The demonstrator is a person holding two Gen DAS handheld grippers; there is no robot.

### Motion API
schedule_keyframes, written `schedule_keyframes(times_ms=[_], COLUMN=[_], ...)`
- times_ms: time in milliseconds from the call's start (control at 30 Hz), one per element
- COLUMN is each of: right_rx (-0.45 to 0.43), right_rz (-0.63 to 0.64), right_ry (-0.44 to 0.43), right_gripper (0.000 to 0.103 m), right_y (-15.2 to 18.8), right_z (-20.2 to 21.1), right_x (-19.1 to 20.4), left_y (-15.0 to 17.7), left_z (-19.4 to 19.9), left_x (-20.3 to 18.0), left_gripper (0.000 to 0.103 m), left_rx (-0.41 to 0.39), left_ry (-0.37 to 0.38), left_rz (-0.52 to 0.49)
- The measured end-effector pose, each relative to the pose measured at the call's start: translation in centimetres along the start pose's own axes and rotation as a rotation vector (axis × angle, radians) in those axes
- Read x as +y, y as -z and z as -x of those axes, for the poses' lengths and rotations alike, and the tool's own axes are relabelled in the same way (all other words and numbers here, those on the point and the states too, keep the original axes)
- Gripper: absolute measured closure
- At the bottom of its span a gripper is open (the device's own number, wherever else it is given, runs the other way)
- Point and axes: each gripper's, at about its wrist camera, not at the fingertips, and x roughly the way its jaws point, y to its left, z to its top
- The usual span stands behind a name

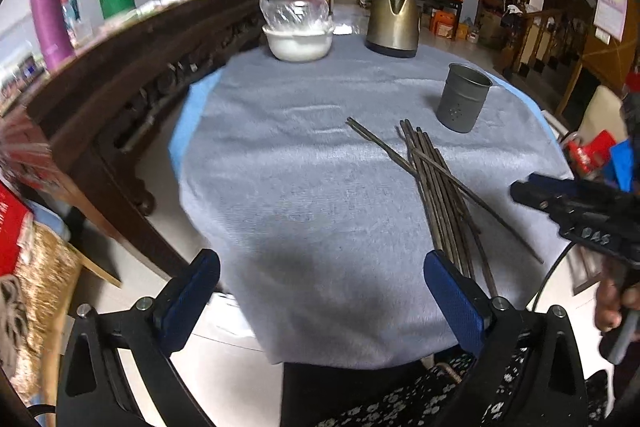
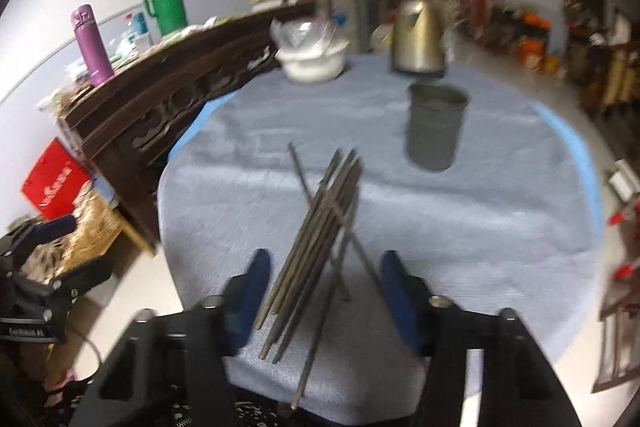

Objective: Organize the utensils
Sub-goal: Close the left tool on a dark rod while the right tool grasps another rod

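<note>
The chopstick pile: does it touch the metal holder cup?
Apart. The left wrist view shows bare grey cloth between the chopstick pile and the metal holder cup.

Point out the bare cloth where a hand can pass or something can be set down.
Bare: the wide stretch left of the chopsticks, from the near edge up to the white bowl. Crowded: the right side, where chopsticks sprawl below the metal cup, and the far edge holding bowl and kettle.

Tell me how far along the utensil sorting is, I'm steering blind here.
Nothing is sorted yet. All the chopsticks lie in a loose pile on the cloth, and the metal holder stands upright behind them, apparently without any. The right gripper is open, straddling the pile's near ends; the left gripper is open over bare cloth. Gathering and loading remain.
</note>
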Motion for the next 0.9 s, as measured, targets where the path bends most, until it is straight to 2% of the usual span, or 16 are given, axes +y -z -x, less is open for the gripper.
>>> schedule_keyframes(times_ms=[33,67,200,300,400,567,633,700,900], right_rx=[0.019,0.029,0.092,0.106,0.141,0.207,0.244,0.252,0.255], right_rz=[0.014,0.024,0.070,0.108,0.107,0.119,0.128,0.142,0.096], right_ry=[-0.016,-0.022,-0.054,-0.047,-0.074,-0.106,-0.117,-0.113,-0.140], right_gripper=[0.058,0.064,0.066,0.067,0.075,0.079,0.085,0.093,0.097], right_y=[-0.2,-0.2,-1.3,-2.4,-3.8,-5.4,-5.5,-5.7,-6.3], right_z=[-1.0,-1.6,-5.2,-7.2,-9.5,-12.7,-13.8,-14.1,-14.1], right_x=[0.0,0.0,0.3,0.2,-0.4,-1.3,-1.4,-1.4,-2.8], left_y=[-0.3,-0.6,-2.6,-4.5,-6.6,-10.1,-11.3,-12.4,-15.0], left_z=[-0.7,-1.4,-5.3,-7.7,-9.8,-13.2,-14.8,-16.2,-20.0], left_x=[0.1,0.3,0.7,0.8,0.6,0.8,1.1,1.2,0.4], left_gripper=[0.007,0.014,0.035,0.044,0.045,0.045,0.045,0.045,0.045], left_rx=[0.014,0.033,0.118,0.161,0.189,0.241,0.277,0.311,0.395], left_ry=[0.021,0.045,0.133,0.175,0.191,0.222,0.233,0.238,0.244], left_rz=[0.009,0.019,0.073,0.109,0.126,0.178,0.211,0.236,0.274])
